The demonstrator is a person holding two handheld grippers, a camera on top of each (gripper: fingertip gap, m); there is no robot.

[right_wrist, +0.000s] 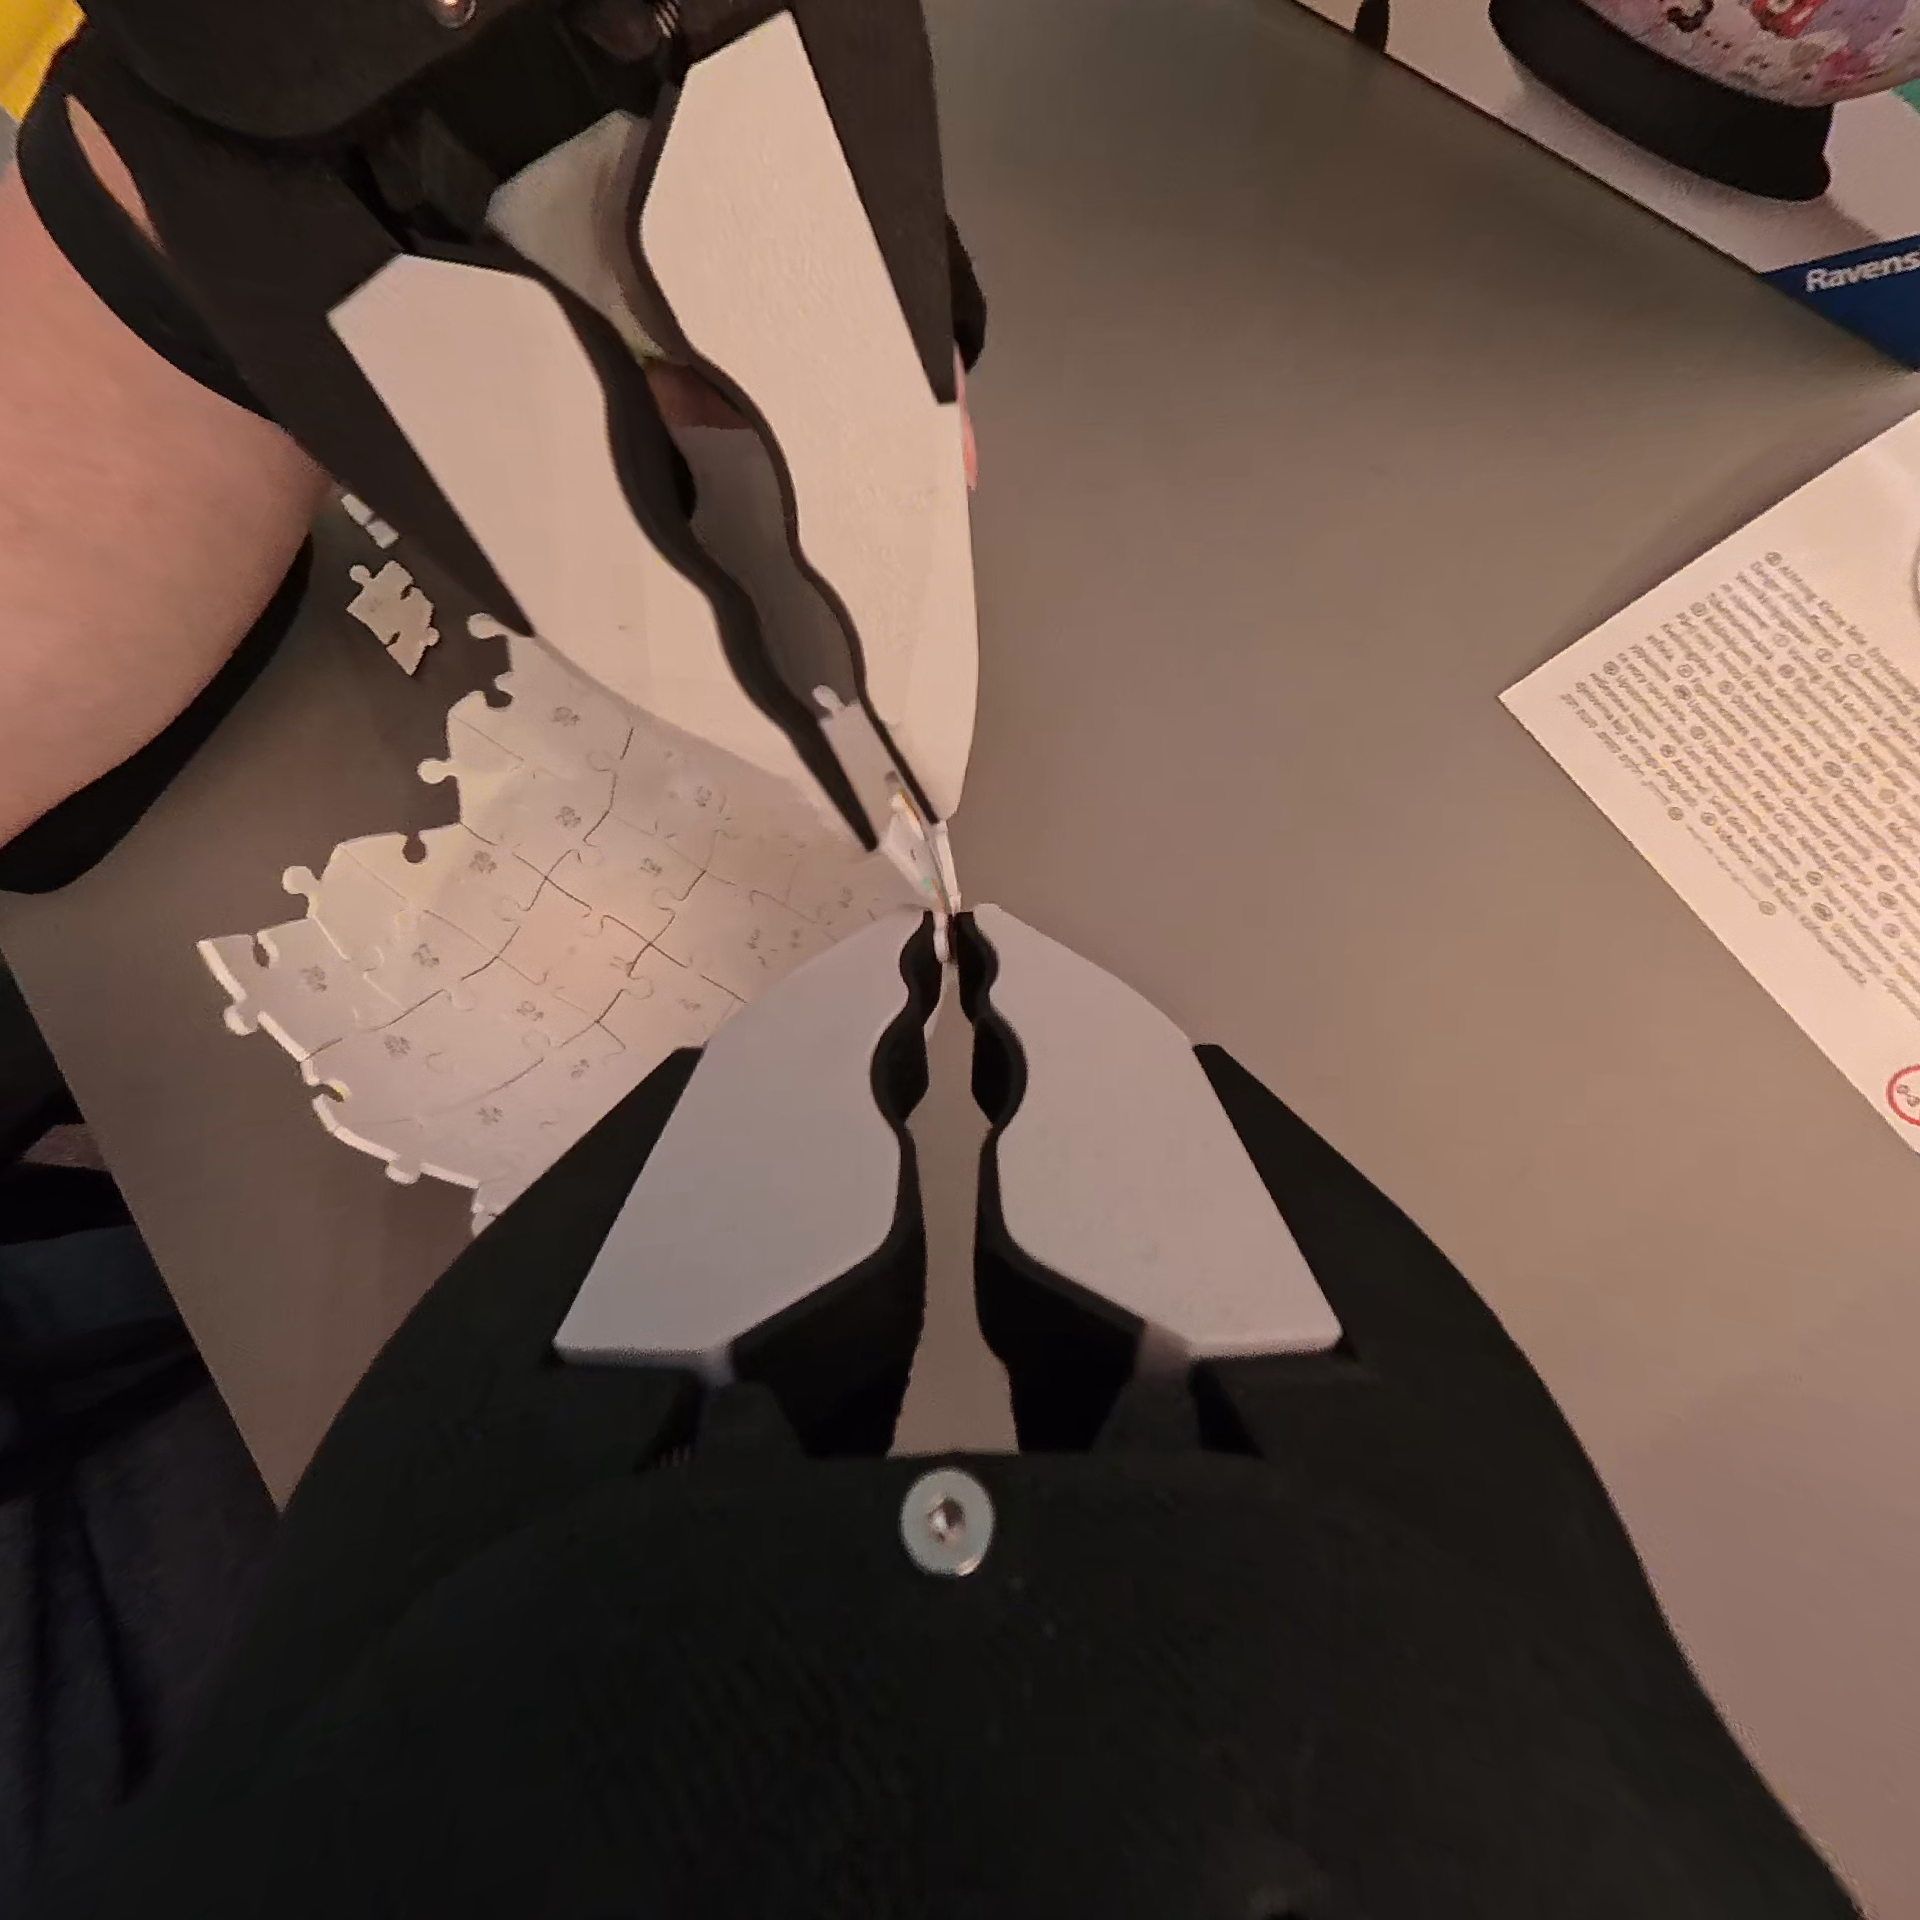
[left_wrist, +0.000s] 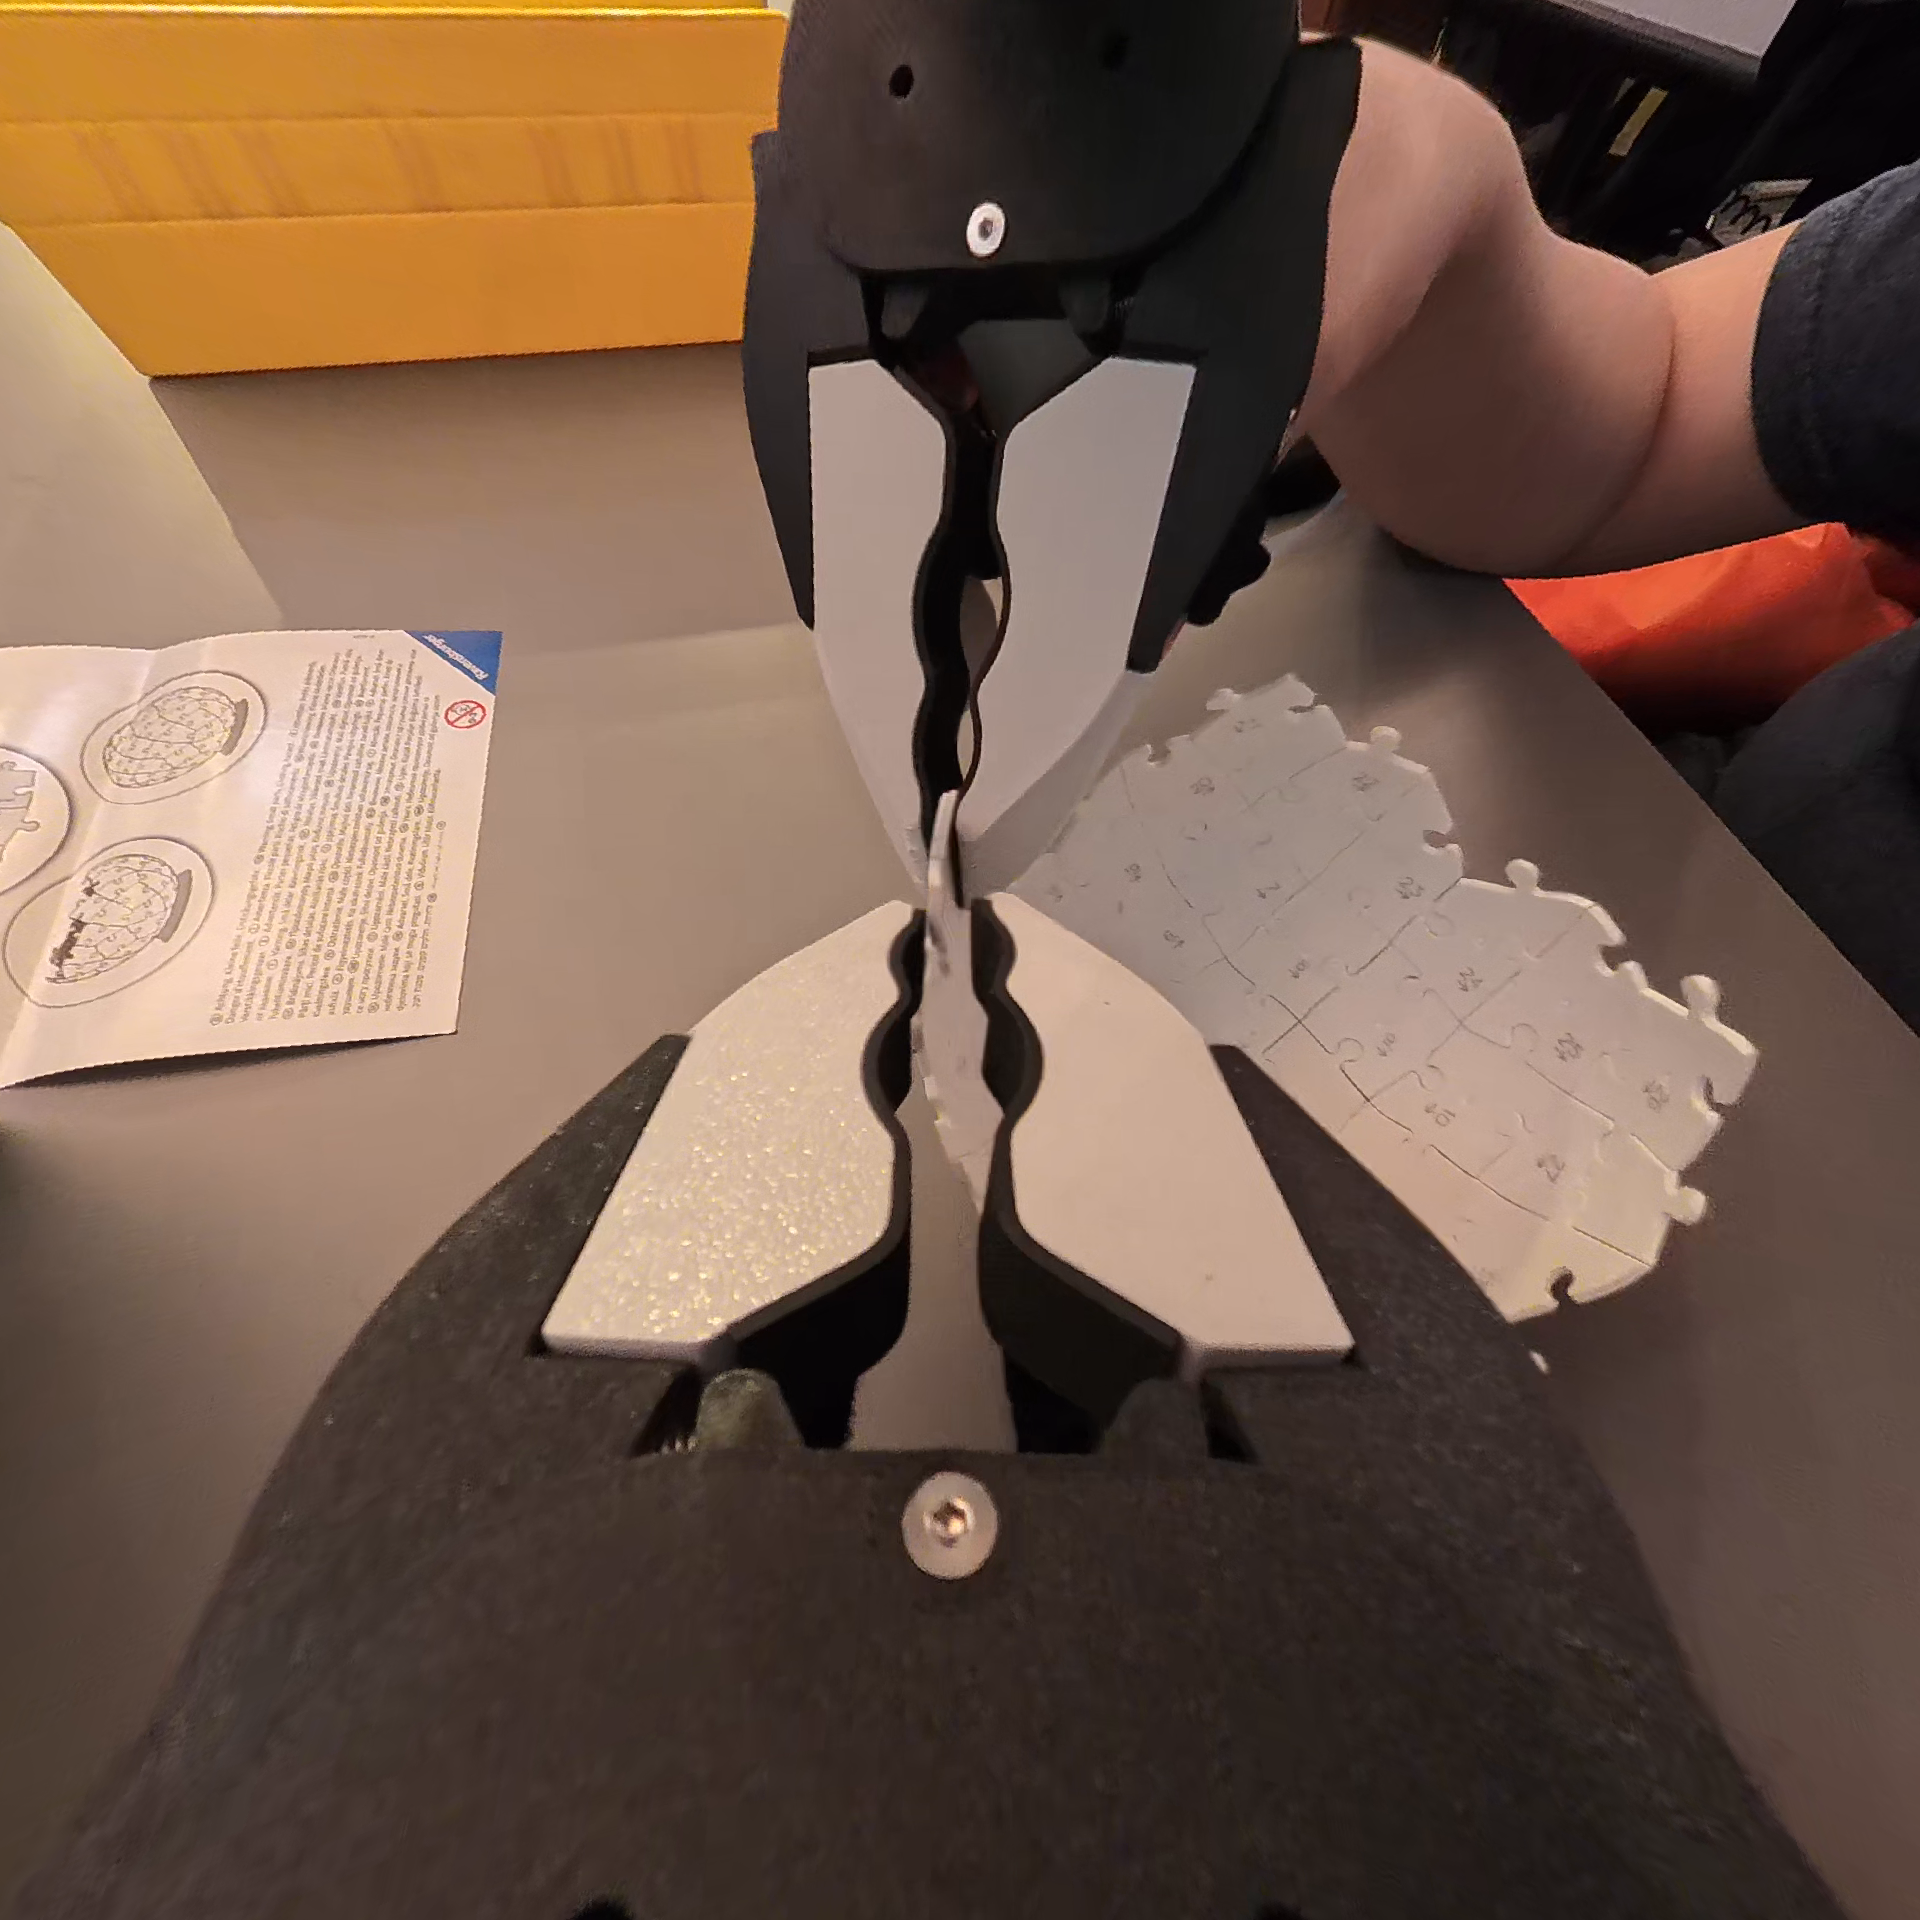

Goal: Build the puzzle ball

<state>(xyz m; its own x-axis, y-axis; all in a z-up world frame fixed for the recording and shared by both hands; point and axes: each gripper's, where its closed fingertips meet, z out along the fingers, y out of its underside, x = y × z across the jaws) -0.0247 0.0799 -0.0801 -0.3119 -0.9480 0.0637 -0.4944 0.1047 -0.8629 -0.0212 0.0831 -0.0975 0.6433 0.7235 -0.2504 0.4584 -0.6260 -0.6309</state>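
Observation:
A curved section of joined white puzzle pieces (left_wrist: 1351, 987) shows its numbered back; it also shows in the right wrist view (right_wrist: 499, 935). My left gripper (left_wrist: 948, 920) is shut on this section's near edge, which runs between its fingers. My right gripper (left_wrist: 940, 842) comes from the far side, tip to tip with the left. In its own view the right gripper (right_wrist: 948, 920) is shut on a small puzzle piece (right_wrist: 940, 883) at the section's edge. The left gripper (right_wrist: 904, 831) comes in from the upper left there.
A folded instruction leaflet (left_wrist: 239, 842) lies on the grey table (left_wrist: 623, 520); it also shows at the right (right_wrist: 1756, 790). A yellow box (left_wrist: 384, 177) stands behind. The puzzle's box (right_wrist: 1860, 281) is far right. A loose piece (right_wrist: 390, 613) lies by a person's arm (right_wrist: 125, 520). Left and right tips are no more than a few centimetres apart.

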